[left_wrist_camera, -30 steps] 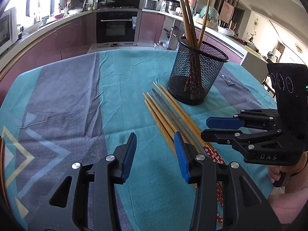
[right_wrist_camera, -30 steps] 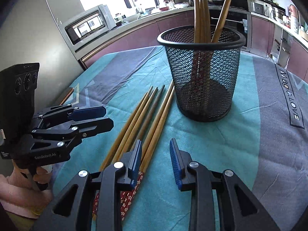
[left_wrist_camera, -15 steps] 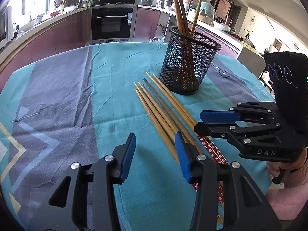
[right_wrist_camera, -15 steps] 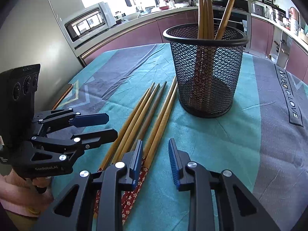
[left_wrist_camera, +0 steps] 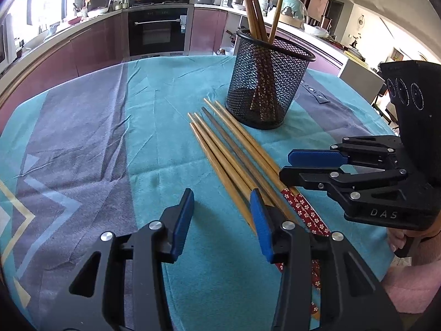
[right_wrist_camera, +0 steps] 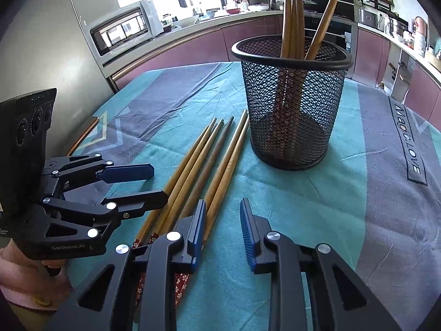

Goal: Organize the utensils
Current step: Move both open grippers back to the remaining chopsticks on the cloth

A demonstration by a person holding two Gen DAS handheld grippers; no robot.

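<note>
A kitchen curves around you: plum-coloured cabinets, a built-in black oven [left_wrist_camera: 158, 31] straight ahead, a bright window over the counter on the left, and a microwave [right_wrist_camera: 125, 30] beside a grey fridge in the right wrist view. The bench [left_wrist_camera: 69, 138] in front of you is covered by a teal cloth with wide grey bands, a pale zigzag pattern at the near left corner and a dark label with lettering on the far right side; the cloth is lightly creased.

A black mesh cup [left_wrist_camera: 268, 82] stands upright on the cloth toward the far side, with three wooden chopsticks leaning inside it. Just beside its base, five loose chopsticks [left_wrist_camera: 234, 154] lie flat in a fan, tips toward the cup, the red flower-patterned ends toward you.

Your left gripper [left_wrist_camera: 222, 220] hovers over the cloth with its jaws partly spread and nothing between them; its right finger sits over the near ends of the loose chopsticks. Your right gripper [right_wrist_camera: 222, 227] is also empty, its jaws apart by a narrower gap and having just been closing; its left finger is over the patterned ends, and bare cloth shows between the pads.
</note>
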